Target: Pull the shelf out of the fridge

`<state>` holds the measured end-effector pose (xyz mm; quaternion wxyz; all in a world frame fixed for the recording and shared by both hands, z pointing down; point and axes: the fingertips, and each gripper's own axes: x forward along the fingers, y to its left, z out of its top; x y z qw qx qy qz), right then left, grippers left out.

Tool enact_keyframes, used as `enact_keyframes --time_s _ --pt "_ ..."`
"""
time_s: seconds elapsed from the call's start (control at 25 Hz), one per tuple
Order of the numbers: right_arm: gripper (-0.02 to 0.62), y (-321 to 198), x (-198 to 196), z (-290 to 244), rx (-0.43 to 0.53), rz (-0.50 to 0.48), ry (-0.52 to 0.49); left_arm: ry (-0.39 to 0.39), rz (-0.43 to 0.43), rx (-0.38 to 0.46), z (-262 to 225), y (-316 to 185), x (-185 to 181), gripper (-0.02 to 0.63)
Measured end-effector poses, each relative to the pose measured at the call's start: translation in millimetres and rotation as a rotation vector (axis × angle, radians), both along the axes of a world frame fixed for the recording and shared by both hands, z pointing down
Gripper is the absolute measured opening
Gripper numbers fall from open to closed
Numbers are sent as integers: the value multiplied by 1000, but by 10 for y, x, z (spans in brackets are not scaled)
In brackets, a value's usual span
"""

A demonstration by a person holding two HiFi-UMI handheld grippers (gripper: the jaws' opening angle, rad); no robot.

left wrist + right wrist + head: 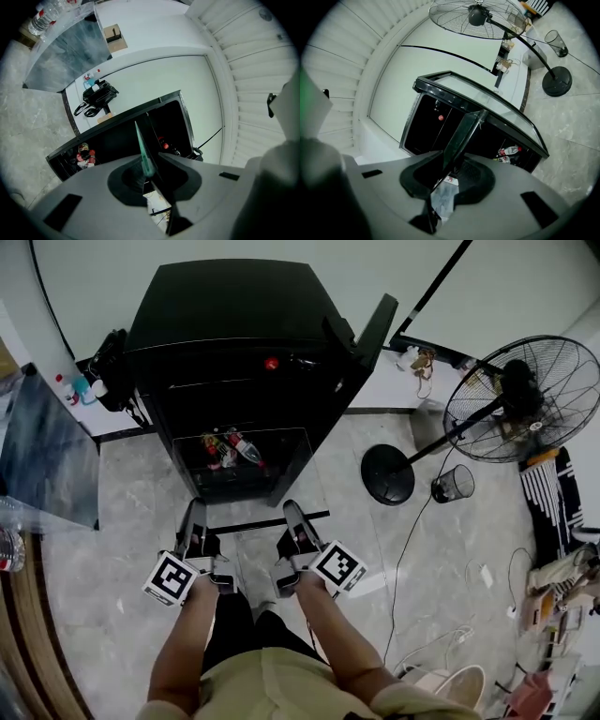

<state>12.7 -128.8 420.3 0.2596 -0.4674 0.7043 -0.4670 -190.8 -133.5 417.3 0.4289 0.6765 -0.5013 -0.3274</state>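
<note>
A small black box-shaped fridge (225,315) stands on the pale stone floor (112,615) against the white wall, and its door (372,329) is swung open. A flat see-through glass shelf (272,484) reaches from the open front of the fridge toward the person. Its far edge is at the fridge's opening. I cannot tell if that edge is still inside.

The left gripper (194,512) pinches the near edge of the shelf, on the side away from the fridge. In the left gripper view its jaws are squeezed tight on the thin green edge of the glass (143,145). The right gripper (292,512) bites the same near edge just beside it. In the right gripper view its jaws are clamped on the pane (461,136) too.

Some bottles with red caps (230,448) lie low down inside the fridge and show through the glass.

To the right of the fridge stands a big round black wire fan (525,385), with a small see-through bin (455,484) near its foot.
</note>
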Motion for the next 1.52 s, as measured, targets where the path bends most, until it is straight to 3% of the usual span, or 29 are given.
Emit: enact_keyframes --time_s 0.48,1.52 --pt "89 350 29 -379 88 -84 22 -34 -37 68 -383 456 82 66" --pt "97 1003 23 -677 75 -103 66 -62 -60 70 -711 1141 64 66"
